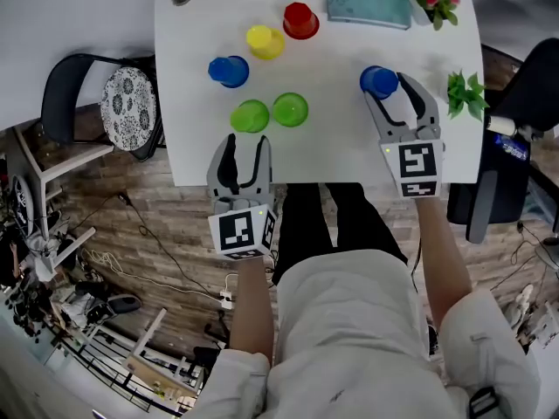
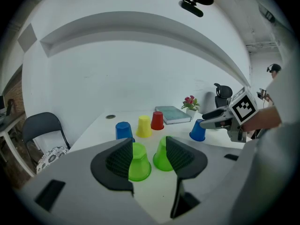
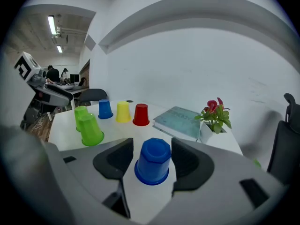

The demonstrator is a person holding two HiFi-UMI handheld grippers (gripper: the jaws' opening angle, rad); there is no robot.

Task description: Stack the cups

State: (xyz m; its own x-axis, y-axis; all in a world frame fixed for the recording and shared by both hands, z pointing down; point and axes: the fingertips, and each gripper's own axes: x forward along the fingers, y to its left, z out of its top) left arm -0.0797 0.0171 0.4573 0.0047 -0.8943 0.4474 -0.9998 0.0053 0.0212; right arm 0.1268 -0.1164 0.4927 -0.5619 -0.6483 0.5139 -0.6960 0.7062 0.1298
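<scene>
- Right gripper (image 1: 390, 94) status?
- Jaws spread, blue cup (image 3: 153, 161) between them, pads not touching it. Cup stands upside down on the table (image 1: 341, 147), long axis vertical, base up.
- Left gripper (image 2: 149, 146)?
- Spread, empty. Lime cup (image 2: 139, 167) and green cup (image 2: 161, 158) stand inverted just past its tips, each partly hidden behind a jaw.
</scene>
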